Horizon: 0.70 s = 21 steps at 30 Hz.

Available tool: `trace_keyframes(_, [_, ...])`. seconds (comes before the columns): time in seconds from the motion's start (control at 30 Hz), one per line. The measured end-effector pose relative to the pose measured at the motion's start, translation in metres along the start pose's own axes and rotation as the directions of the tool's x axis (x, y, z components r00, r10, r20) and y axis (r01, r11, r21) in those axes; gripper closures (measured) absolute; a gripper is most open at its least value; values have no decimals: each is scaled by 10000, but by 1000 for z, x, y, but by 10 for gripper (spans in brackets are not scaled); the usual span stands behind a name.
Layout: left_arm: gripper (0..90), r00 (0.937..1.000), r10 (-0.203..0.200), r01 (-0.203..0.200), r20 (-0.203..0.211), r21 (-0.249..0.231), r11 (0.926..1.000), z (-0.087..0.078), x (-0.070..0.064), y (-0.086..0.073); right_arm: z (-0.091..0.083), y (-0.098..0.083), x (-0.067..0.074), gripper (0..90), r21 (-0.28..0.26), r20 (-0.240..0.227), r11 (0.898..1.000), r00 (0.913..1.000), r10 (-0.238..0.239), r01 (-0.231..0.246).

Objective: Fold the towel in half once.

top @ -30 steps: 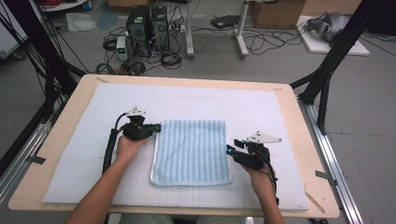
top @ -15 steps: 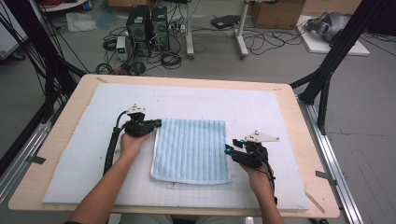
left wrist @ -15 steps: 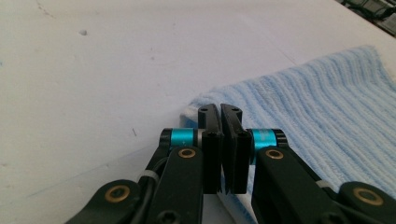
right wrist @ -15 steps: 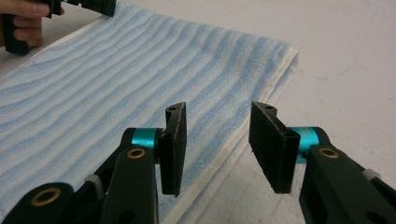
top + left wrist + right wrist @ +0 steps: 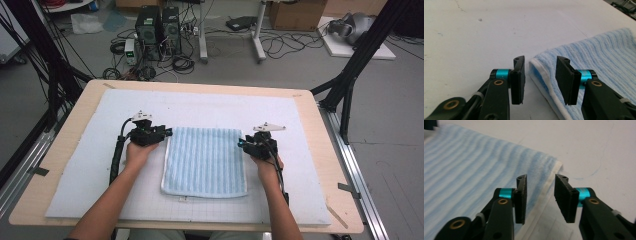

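Lying flat on a white padded mat (image 5: 200,107), a folded towel (image 5: 205,160) of pale blue ribbed terry sits at the middle of a wooden table (image 5: 327,150); its ribs and slightly longer side run away from me, its white-hemmed edges forming a near-square. My left gripper (image 5: 167,132) rests at the towel's far left corner, pointing right across the table, my left hand (image 5: 137,152) wrapped round its body with the forearm stretched up from the near edge. Seen from the left gripper view, its flat black rubber-faced jaws have just been opening and now stand apart, the towel's thick folded corner (image 5: 536,67) lying between them with neither pad pressing on it. My right gripper (image 5: 242,144) sits at the towel's right edge, near the far corner, pointing left, my right hand (image 5: 267,165) behind it. In the right gripper view its jaws have just been narrowing, yet a gap remains; they straddle the white hem (image 5: 549,187) and do not touch it.
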<state>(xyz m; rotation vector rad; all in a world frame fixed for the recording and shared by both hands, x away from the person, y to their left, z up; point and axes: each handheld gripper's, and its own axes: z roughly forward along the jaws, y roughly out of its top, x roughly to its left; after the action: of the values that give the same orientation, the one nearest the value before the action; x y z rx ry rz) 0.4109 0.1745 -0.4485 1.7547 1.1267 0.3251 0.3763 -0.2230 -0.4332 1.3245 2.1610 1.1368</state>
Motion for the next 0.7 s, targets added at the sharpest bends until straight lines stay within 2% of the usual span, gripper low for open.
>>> trace_keyframes(0.1, [597,10000,39,-40,63,67,10000,1,-1,-1,14,4,-5,608,370,209,9986,9991,371,-379])
trace_keyframes(0.2, [600,9999,42,-43,135,68,10000,2,-1,-1,19,5,-7,867,442,216,9988,9996,189,-198])
trace_keyframes(0.23, [601,9999,38,-39,146,68,10000,2,-1,-1,19,5,-7,875,338,211,9994,9997,91,-98])
trace_keyframes(0.37, [601,10000,26,-27,85,49,10000,4,-1,-2,20,7,-7,878,144,549,9998,9984,-132,124])
trace_keyframes(0.47, [579,9999,127,-127,-43,75,9999,4,-2,-1,25,5,-8,870,462,844,9989,9964,26,-65])
trace_keyframes(0.6, [552,9981,510,-515,-359,-113,9986,5,-4,0,22,7,-7,718,360,1081,9994,9941,-58,19])
trace_keyframes(0.7, [606,9967,719,-717,-385,62,9974,10,-3,5,17,10,-9,680,-43,1062,10000,9943,-34,39])
